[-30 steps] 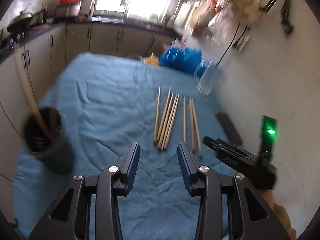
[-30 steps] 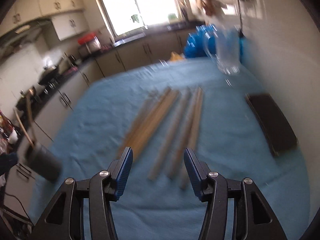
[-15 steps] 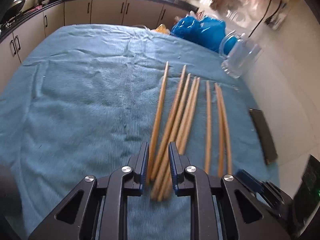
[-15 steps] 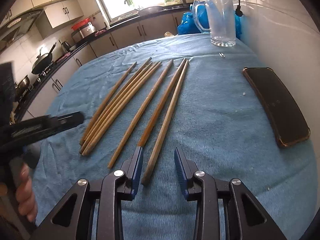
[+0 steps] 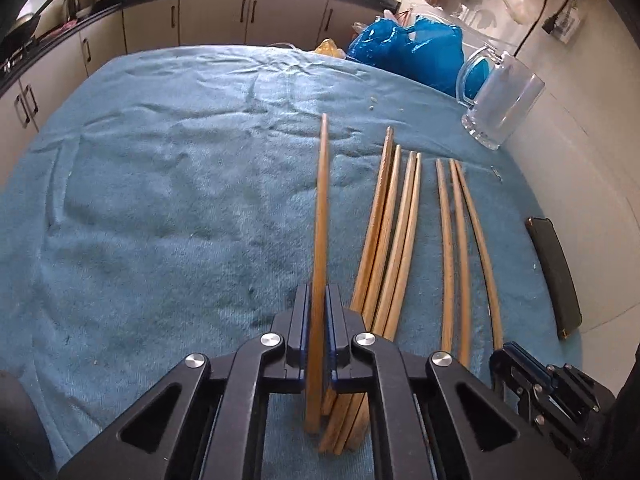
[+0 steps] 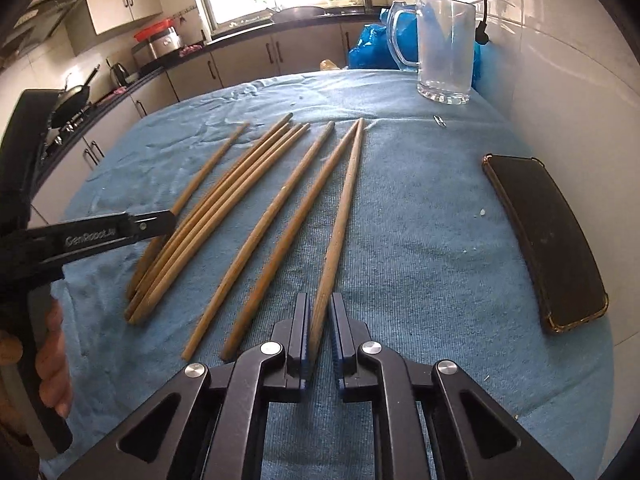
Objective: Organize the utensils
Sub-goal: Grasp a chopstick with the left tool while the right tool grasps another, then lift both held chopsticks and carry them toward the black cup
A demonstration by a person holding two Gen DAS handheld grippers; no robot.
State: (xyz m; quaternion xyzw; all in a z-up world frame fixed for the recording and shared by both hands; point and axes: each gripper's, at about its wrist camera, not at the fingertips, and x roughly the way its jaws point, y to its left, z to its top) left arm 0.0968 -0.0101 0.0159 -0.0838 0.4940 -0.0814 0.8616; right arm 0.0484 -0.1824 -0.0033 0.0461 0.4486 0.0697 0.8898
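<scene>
Several long wooden chopsticks (image 5: 394, 236) lie side by side on a blue towel (image 5: 160, 200). My left gripper (image 5: 318, 312) is shut on the leftmost chopstick (image 5: 322, 216), near its close end. My right gripper (image 6: 319, 320) has its jaws closed around the close end of the rightmost chopstick (image 6: 340, 220); the right pad shows a thin gap. The left gripper also shows in the right wrist view (image 6: 104, 234) at the left. The right gripper shows low right in the left wrist view (image 5: 552, 384).
A clear glass mug (image 6: 444, 46) stands at the towel's far right, by the white wall. A black phone (image 6: 548, 240) lies at the right edge. Blue plastic bags (image 5: 408, 50) sit behind. Kitchen cabinets and a counter run along the far side.
Both grippers came down over the chopsticks and closed: the left onto the leftmost stick, the right around the rightmost one. The dark cup seen earlier at the left is out of view.
</scene>
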